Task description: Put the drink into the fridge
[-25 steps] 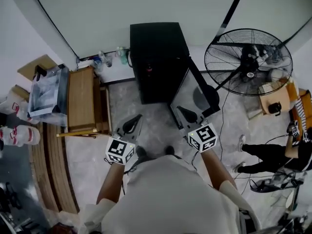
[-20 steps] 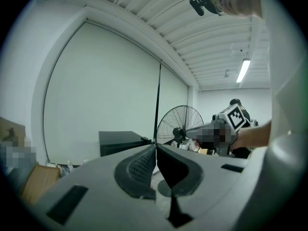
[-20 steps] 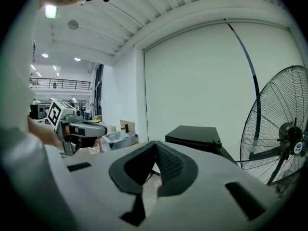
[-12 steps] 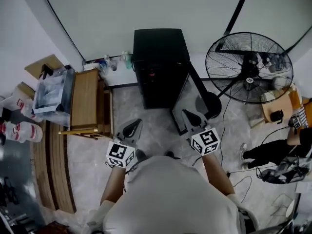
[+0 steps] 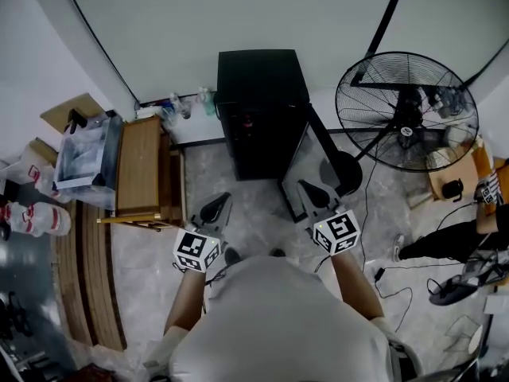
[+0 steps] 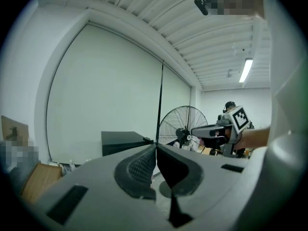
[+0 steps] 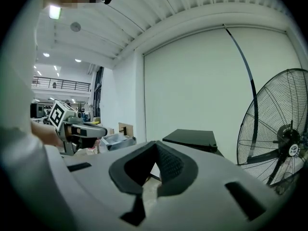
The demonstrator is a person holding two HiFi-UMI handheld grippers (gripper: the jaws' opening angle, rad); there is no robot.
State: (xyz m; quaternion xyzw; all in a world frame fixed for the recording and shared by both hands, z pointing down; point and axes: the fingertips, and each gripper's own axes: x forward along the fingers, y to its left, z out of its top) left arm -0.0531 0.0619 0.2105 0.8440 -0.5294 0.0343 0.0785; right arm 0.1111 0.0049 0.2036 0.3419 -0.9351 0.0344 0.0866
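Note:
A black fridge [image 5: 261, 94] stands against the wall, its door [image 5: 301, 161] swung open toward me on the right. A small red spot [image 5: 249, 121] shows inside; I cannot tell what it is. Several small bottles [image 5: 184, 103] stand by the wall left of the fridge. My left gripper [image 5: 215, 206] and right gripper [image 5: 308, 189] hover side by side in front of the fridge, both shut and empty. In the left gripper view the jaws [image 6: 156, 146] meet at the tip, with the fridge [image 6: 126, 141] beyond. The right gripper view shows shut jaws [image 7: 155, 143] and the fridge [image 7: 192, 139].
A wooden bench [image 5: 137, 165] with a clear plastic box [image 5: 83, 153] stands to the left. A large floor fan [image 5: 406, 110] is right of the fridge. A seated person's legs [image 5: 441, 241] and cables [image 5: 374, 275] lie at the right.
The head view has shifted slightly, so the fridge sits lower in the picture. Both grippers stay shut in front of the fridge. The person at the right has drawn their legs back.

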